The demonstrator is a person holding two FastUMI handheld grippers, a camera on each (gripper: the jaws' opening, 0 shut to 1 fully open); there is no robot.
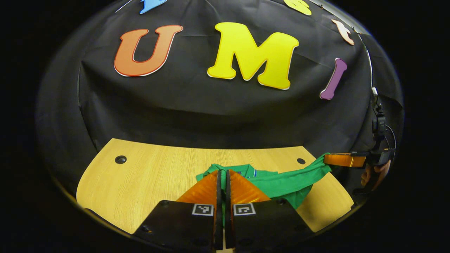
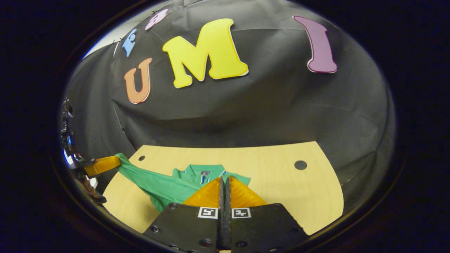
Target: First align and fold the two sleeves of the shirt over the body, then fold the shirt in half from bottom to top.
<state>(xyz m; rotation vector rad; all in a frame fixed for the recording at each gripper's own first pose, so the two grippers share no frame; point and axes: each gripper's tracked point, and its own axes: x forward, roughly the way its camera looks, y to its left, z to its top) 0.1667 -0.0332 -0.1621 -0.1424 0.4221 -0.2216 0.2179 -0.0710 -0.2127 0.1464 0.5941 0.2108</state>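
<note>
The left tongs (image 1: 222, 172) are closed on green cloth, and the right tongs (image 2: 224, 179) are likewise closed on the shirt (image 1: 281, 181). The shirt is held stretched between the two pairs, raised off the desk (image 1: 147, 175) at its ends, with its collar (image 2: 204, 172) lying on the wood near the desk's middle. No sleeve is seen folded over the body, so the first step is judged to be in hand. Next, the cloth probably needs to be laid flat and the sleeves aligned.
</note>
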